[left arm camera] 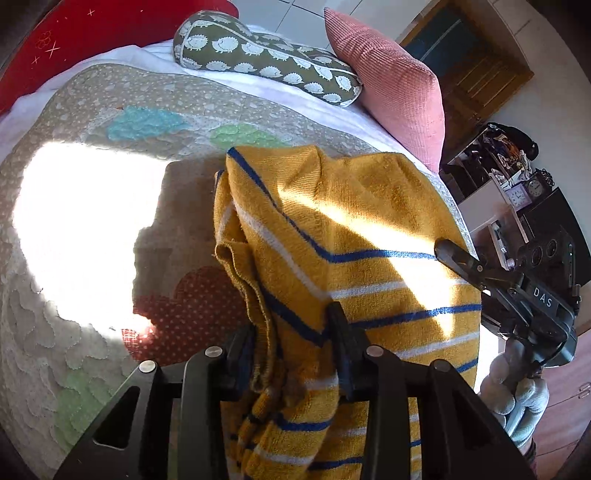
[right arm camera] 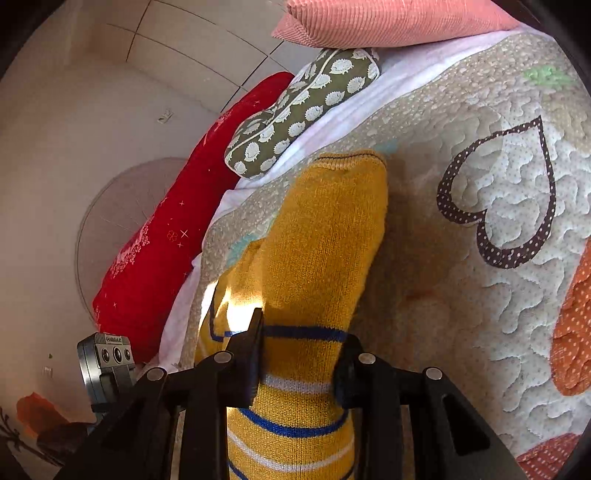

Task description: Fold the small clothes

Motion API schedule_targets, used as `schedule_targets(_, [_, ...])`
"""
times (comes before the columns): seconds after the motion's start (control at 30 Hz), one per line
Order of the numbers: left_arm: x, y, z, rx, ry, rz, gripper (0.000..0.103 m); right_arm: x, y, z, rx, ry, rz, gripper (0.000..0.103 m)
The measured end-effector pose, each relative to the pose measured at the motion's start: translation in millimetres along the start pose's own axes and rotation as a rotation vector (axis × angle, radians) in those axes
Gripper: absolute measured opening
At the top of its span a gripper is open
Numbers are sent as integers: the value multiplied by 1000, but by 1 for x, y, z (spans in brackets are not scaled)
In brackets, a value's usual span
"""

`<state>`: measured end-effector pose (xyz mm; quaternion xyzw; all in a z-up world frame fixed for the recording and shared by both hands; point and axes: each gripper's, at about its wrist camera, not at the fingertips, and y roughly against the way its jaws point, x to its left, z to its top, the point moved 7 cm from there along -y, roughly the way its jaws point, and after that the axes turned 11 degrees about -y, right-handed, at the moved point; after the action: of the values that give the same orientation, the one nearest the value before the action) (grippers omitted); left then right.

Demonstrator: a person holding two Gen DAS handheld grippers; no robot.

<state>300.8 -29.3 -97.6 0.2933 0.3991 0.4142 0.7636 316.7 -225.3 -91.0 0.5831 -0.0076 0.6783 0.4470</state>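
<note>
In your left wrist view, the left gripper point(left arm camera: 295, 347) has its jaws closed narrow on a bunched edge of the yellow striped sweater point(left arm camera: 343, 236), which drapes from the jaws out over the quilted bedspread point(left arm camera: 92, 110) toward the far pillows. At the right edge you can see your right gripper point(left arm camera: 458, 258) reaching onto the same garment, and white letters on its body read "DAS". Beyond lie a hedgehog-print bolster point(left arm camera: 266, 55), a pink cushion point(left arm camera: 391, 77) and a red pillow point(left arm camera: 74, 33). In your right wrist view, the right gripper point(right arm camera: 299, 354) has its jaws pinched narrow around what looks like a sleeve of the sweater, whose cuff end lies on the bedspread just near the bolster. The left gripper's camera block sits at the near left; the print on its top is too small to read. You appear to be in the step of lifting and spreading the sweater, each hand holding one part, with no fold laid yet. Next, you would likely need to draw the two grips apart, lay the body flat on the bed, then bring the sleeve across it, keeping both pinches firm so the knit does not slip.
</note>
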Motion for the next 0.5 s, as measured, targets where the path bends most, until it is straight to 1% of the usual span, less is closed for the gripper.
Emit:
schedule_targets(0.07, [-8,-13,6,6,0,20,35,-9,5,13,-19,-17,-31,32])
schedule_targets(0.13, [-11,-24,10,12,0,77,38,-21,-1,20,-15,12,-103,33])
schedule_targets(0.17, [-11,-28,11,13,-7,108,40,-29,-9,21,5,24,-146,36])
schedule_targets(0.2, [-12,-31,11,14,-16,128,45,-41,-13,21,24,20,-188,40])
schedule_targets(0.23, [-12,-32,11,13,-22,140,51,-48,-15,21,30,11,-210,45])
schedule_targets(0.27, [-11,-30,10,12,-25,143,52,-51,-12,21,16,-1,-206,48])
schedule_targets(0.33, [-9,-25,9,14,-18,118,52,-49,4,23,-22,-13,-192,48])
schedule_targets(0.37, [-6,-21,8,16,-7,104,52,-43,15,22,-45,3,-199,48])
schedule_targets(0.43, [-1,-7,4,2,19,92,52,-24,42,15,-106,82,-203,48])
schedule_targets(0.47, [1,0,1,-10,24,90,52,-11,55,8,-127,115,-179,48])
schedule_targets(0.5, [2,8,-3,-23,24,96,52,1,68,-2,-133,134,-135,48])
